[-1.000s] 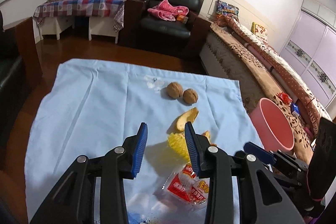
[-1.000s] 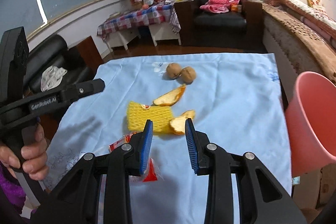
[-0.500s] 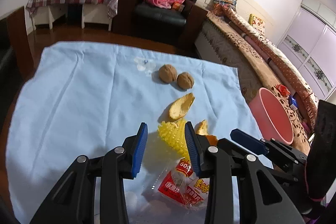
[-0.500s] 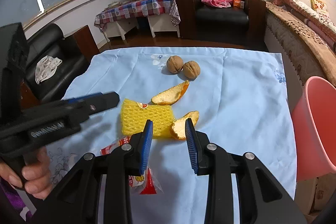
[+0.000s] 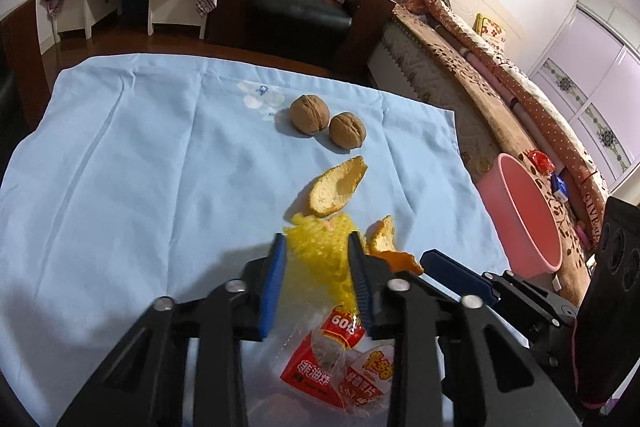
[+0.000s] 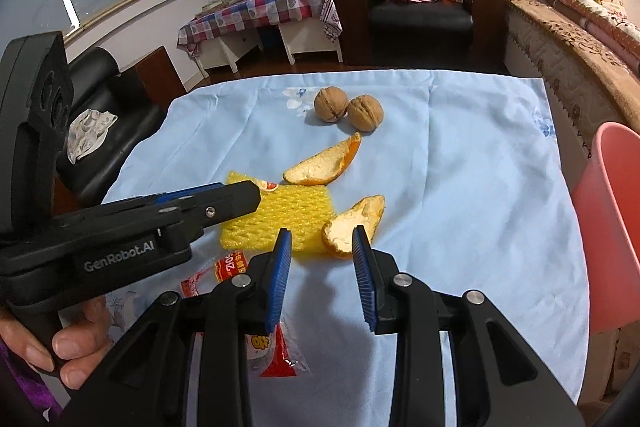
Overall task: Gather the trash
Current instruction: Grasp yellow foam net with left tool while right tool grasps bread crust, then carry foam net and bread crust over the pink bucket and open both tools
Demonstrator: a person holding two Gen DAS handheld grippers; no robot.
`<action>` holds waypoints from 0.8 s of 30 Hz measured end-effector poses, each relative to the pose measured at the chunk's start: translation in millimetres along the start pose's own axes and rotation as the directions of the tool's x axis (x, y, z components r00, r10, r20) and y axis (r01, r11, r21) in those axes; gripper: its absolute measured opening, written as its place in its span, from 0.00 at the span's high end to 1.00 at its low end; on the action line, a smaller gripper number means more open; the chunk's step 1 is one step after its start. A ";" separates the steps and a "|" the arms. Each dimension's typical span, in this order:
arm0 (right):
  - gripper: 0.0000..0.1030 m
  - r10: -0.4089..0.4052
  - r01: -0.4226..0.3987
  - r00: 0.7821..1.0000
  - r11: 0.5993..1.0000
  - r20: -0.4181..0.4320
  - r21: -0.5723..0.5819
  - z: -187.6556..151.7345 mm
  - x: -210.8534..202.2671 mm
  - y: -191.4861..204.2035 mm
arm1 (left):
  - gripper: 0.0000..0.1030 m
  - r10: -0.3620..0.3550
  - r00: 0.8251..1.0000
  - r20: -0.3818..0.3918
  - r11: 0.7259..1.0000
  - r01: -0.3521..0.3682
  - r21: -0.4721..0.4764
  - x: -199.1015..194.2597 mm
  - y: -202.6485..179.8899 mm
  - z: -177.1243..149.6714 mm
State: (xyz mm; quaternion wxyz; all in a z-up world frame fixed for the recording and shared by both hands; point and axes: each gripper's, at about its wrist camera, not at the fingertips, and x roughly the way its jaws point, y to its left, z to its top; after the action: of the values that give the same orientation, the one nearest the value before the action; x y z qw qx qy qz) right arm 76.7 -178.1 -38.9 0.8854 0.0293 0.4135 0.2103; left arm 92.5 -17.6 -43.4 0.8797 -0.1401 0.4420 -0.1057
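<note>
The left gripper (image 5: 316, 241) hangs low over the blue-clothed tabletop (image 5: 140, 155), its blue pads spread to either side of the yellow foam net (image 5: 320, 259) without pinching it. A red snack wrapper (image 5: 340, 371) lies nearer, under that gripper. Far from the net sit two walnuts (image 6: 348, 105), and between them and the net lies a long orange peel (image 6: 324, 165). The right gripper (image 6: 322, 241) is also spread, empty, just near of a second orange peel (image 6: 354, 221) touching the net's right edge. A pink bin (image 6: 612, 227) stands off the tabletop's right side.
</note>
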 end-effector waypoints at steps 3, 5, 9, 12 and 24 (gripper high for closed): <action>0.87 0.007 -0.007 1.000 1.000 -0.004 0.006 0.4 2.9 -3.4 | 0.90 0.004 1.000 0.005 1.000 -0.004 0.007 0.1 -2.3 0.5; 0.94 0.017 -0.017 1.000 1.000 -0.012 0.012 -1.7 4.3 -6.4 | 0.92 0.003 1.000 0.012 1.000 -0.003 0.016 -2.7 -4.4 -0.2; 0.95 0.038 -0.038 0.999 0.999 0.005 0.028 -4.4 -4.7 -11.5 | 0.92 -0.001 0.999 0.041 0.999 -0.001 0.037 -14.8 -9.7 0.5; 0.95 0.049 -0.050 0.998 0.998 0.034 0.041 -3.6 -19.1 -16.8 | 0.92 -0.006 0.998 0.064 0.999 0.003 0.047 -25.9 -16.2 4.4; 0.96 -0.004 -0.032 0.965 0.991 0.262 0.132 9.4 -108.0 -69.0 | 0.92 -0.084 0.988 0.132 0.987 0.064 0.149 -51.6 -86.8 22.1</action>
State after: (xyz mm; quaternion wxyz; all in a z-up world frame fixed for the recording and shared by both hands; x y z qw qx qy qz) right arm 46.2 -282.6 29.4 0.9266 0.1197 0.3062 0.1824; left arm 74.7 -79.7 37.3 0.9114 -0.0992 0.3659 -0.1603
